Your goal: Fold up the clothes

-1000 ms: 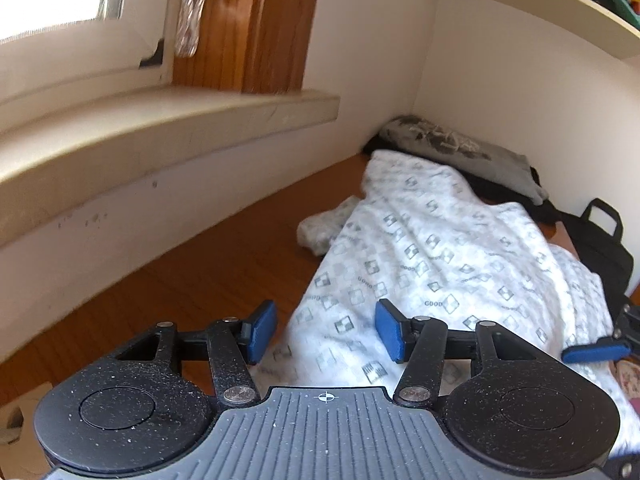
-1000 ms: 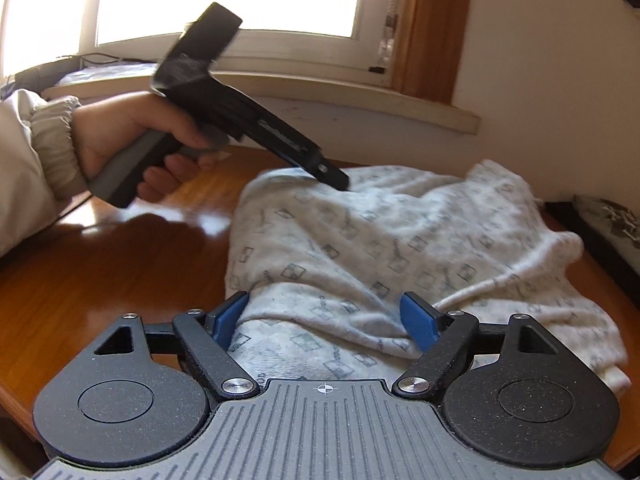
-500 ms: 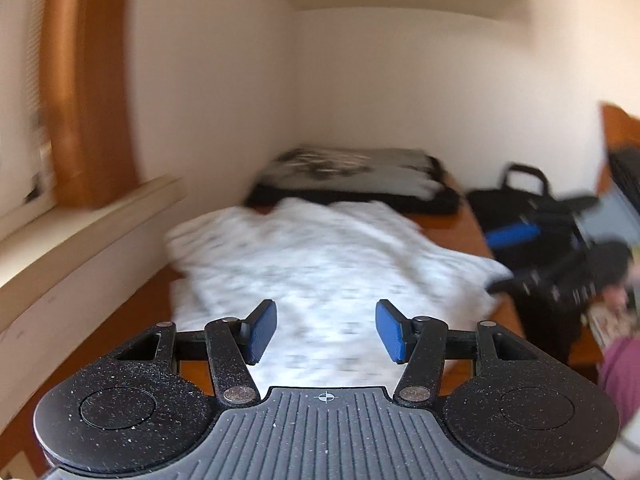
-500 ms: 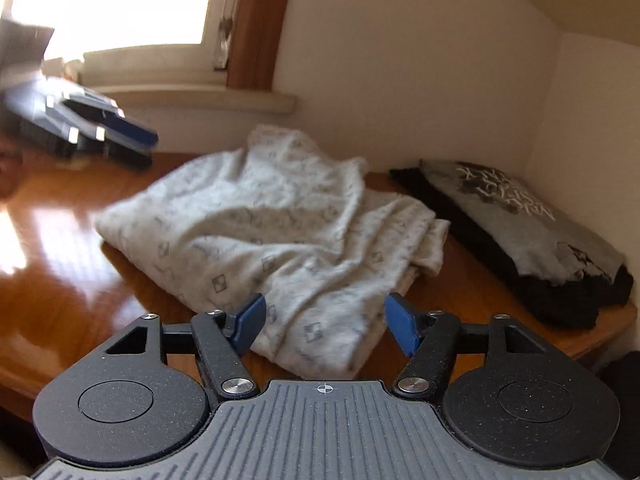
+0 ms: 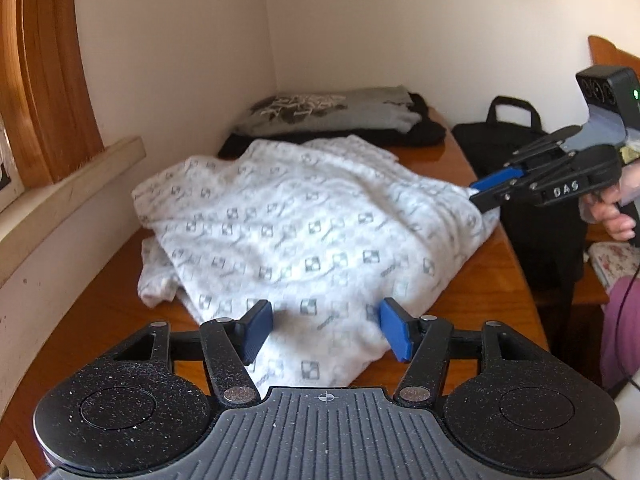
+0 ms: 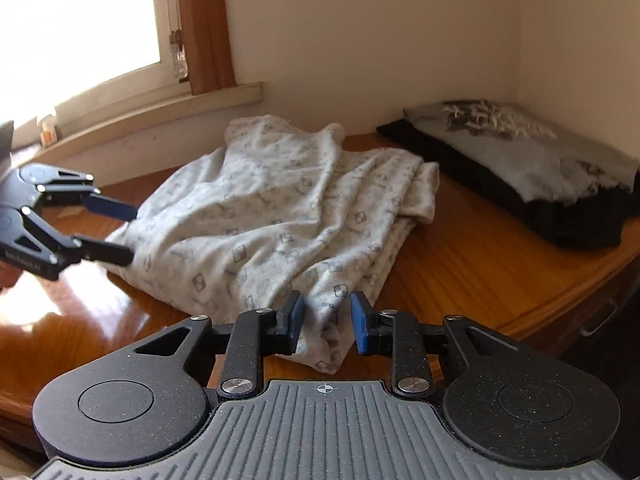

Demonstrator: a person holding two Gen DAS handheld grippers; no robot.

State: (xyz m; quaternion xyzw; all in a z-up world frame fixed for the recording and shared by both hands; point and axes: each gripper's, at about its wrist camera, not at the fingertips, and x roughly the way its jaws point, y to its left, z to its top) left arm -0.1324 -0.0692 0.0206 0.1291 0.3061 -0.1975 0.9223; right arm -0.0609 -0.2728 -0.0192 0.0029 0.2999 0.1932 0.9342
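**Colleague:** Where's the garment sitting?

**Me:** The white patterned garment [image 5: 304,216] lies rumpled in a loose heap on the wooden table [image 5: 486,276], near the wall under the window sill [image 6: 168,108]. Past it, in the corner, I see a folded grey garment [image 5: 332,110] stacked on a black one [image 6: 532,208]; those two are just beside the white one's far edge.

**Colleague:** What's your left gripper doing?

**Me:** My left gripper [image 5: 326,330] is over the near hem, pointing down along the cloth. Its blue pads [image 5: 258,330] are spread wide with fabric showing between them, and they have just been opening a little further. They aren't pressing on the cloth. From the right wrist view I see the same gripper [image 6: 110,232] at the garment's left edge, fingers apart.

**Colleague:** And the right?

**Me:** My right gripper [image 6: 326,322] is at the near corner of the garment, where a fold hangs toward the table edge. Its jaws have just been closing and now stand narrow, with that fold between them. There's a gap on each side of the cloth, so I don't read it as a pinch. In the left wrist view the right gripper [image 5: 480,196] meets the garment's right edge, and I can't tell from there whether it grips. A hand [image 5: 612,216] holds its handle, with a black bag [image 5: 516,136] behind it.
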